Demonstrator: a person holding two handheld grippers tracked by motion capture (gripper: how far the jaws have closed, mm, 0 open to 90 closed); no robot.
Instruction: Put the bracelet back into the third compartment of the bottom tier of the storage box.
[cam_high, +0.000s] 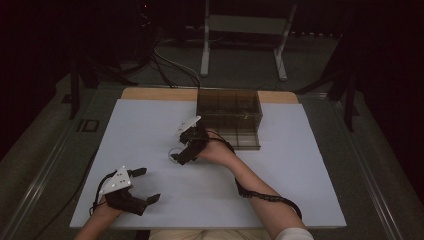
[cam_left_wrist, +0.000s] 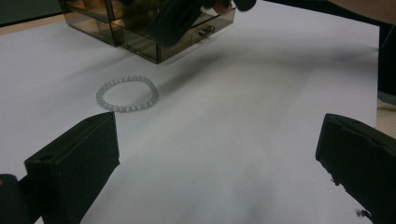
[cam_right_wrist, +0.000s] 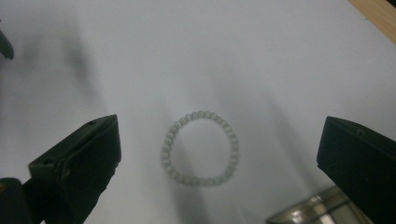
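Right gripper view puts your right gripper (cam_right_wrist: 219, 158), jaws spread wide, directly above the pale beaded bracelet (cam_right_wrist: 200, 148) lying flat on the white table sheet (cam_right_wrist: 140, 56). You seem to be approaching to pick it up: lower, then close across one bead strand. Your left gripper (cam_high: 145, 186) idles open.

The room is dark; a grey floor (cam_high: 240, 65) carries a white frame (cam_high: 245, 30) and black cables (cam_high: 165, 65).

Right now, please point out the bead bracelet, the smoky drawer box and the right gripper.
bead bracelet (cam_right_wrist: 200, 182): right gripper view, near beads.
smoky drawer box (cam_high: 229, 102): high view, top panel.
right gripper (cam_high: 176, 156): high view, between fingertips.
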